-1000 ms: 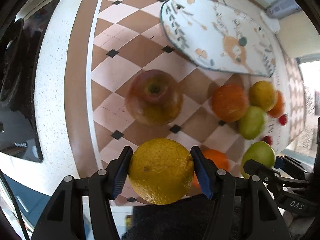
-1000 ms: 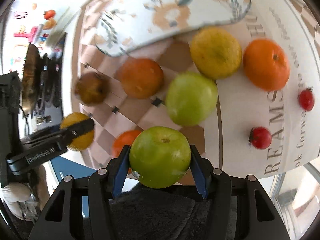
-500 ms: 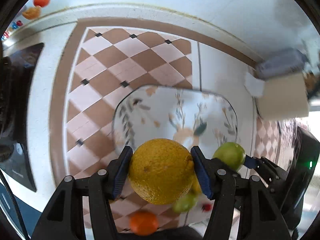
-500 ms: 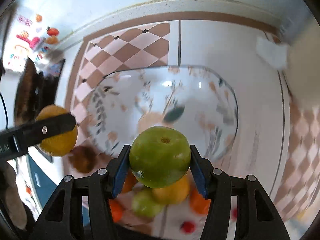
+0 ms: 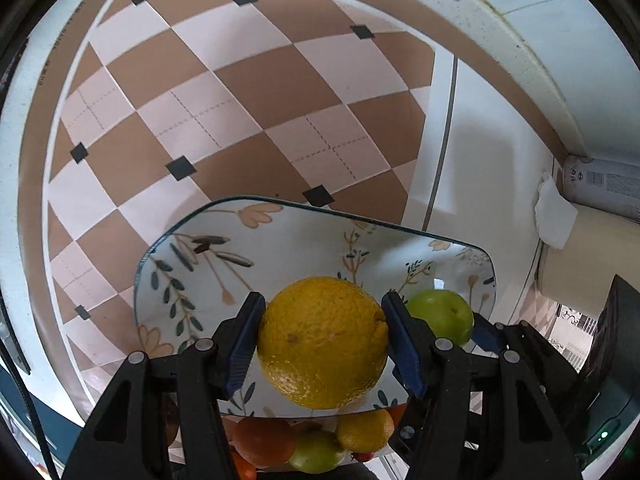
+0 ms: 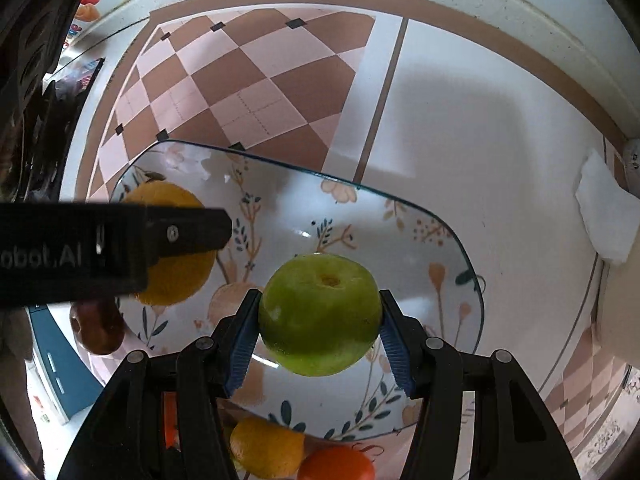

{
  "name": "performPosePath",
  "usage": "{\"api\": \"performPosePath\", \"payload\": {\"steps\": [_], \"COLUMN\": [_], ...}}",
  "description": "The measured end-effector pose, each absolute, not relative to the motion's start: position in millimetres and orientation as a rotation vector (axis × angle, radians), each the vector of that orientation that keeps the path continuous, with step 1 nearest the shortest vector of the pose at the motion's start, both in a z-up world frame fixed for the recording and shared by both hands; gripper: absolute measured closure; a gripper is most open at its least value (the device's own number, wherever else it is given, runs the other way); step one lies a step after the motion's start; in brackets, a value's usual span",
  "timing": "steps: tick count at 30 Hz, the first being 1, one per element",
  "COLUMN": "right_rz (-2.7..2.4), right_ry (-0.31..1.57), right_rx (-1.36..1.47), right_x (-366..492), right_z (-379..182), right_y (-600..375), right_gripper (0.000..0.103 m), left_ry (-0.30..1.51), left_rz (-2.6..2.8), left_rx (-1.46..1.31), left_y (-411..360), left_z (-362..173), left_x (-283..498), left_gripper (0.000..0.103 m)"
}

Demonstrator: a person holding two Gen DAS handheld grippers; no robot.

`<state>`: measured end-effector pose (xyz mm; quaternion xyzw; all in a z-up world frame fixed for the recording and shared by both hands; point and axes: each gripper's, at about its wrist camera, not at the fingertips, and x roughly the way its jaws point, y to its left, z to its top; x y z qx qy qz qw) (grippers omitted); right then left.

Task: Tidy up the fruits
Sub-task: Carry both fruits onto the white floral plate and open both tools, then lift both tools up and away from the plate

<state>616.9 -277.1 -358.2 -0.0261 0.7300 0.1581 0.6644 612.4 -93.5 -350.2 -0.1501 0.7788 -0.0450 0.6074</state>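
My left gripper [image 5: 322, 344] is shut on a large yellow orange [image 5: 322, 342] and holds it above the floral plate [image 5: 188, 264]. In the right wrist view, my right gripper [image 6: 320, 316] is shut on a green apple [image 6: 320, 314], also over the plate [image 6: 436, 248]. The apple [image 5: 440, 316] shows to the right of the orange in the left wrist view, and the orange [image 6: 176, 276] shows at the left in the right wrist view, partly behind the left gripper's black finger [image 6: 120, 248]. The plate holds no fruit on its surface.
Loose fruit lies below the plate's near edge: an orange [image 5: 264, 442], a yellow citrus [image 5: 366, 430], a green apple [image 5: 316, 456], a dark red apple [image 6: 98, 330] at the left. A white cloth [image 6: 608, 216] lies at the right by the counter wall. Checkered mat [image 5: 224, 92] beyond.
Both grippers carried their fruit from above the loose pile to over the plate, rolling as they went. The plate now lies directly under both fruits, and the pile has dropped to the bottom edge.
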Motion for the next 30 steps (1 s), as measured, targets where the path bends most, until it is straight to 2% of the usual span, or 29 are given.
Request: {"api": "performPosePath", "payload": {"steps": [2, 3, 4, 6, 8, 11, 20, 30], "right_rz": [0.365, 0.369, 0.372, 0.378, 0.365, 0.367, 0.244, 0.116], "right_ry": [1.645, 1.645, 1.645, 1.646, 1.656, 1.664, 1.594, 1.479], "right_rx": [-0.045, -0.037, -0.03, -0.009, -0.001, 0.021, 0.039, 0.119], "right_x": [620.2, 622.1, 623.3, 625.5, 626.7, 626.0, 598.7, 536.5], "right_z": [-361.4, -359.6, -359.5, -356.2, -355.4, -354.1, -330.4, -279.1], "right_y": [-280.8, -283.5, -284.1, -289.6, -294.3, -301.5, -322.9, -329.6], "right_gripper": [0.043, 0.039, 0.027, 0.013, 0.013, 0.013, 0.012, 0.012], "left_ry": [1.81, 1.808, 1.806, 1.802, 1.789, 1.771, 1.622, 1.438], "left_rz": [-0.099, -0.093, -0.091, -0.092, -0.106, -0.094, 0.016, 0.055], "left_rx": [-0.339, -0.333, -0.329, -0.326, -0.335, -0.333, -0.148, -0.025], "left_y": [-96.7, -98.2, -99.7, -102.5, -108.9, -111.4, -106.8, -89.6], "left_z": [-352.8, -353.2, -353.6, -353.8, -354.6, -352.2, -316.9, -264.0], "left_x": [612.6, 612.4, 612.7, 612.2, 612.8, 613.2, 593.6, 510.2], "left_gripper": [0.045, 0.045, 0.045, 0.044, 0.037, 0.018, 0.017, 0.017]}}
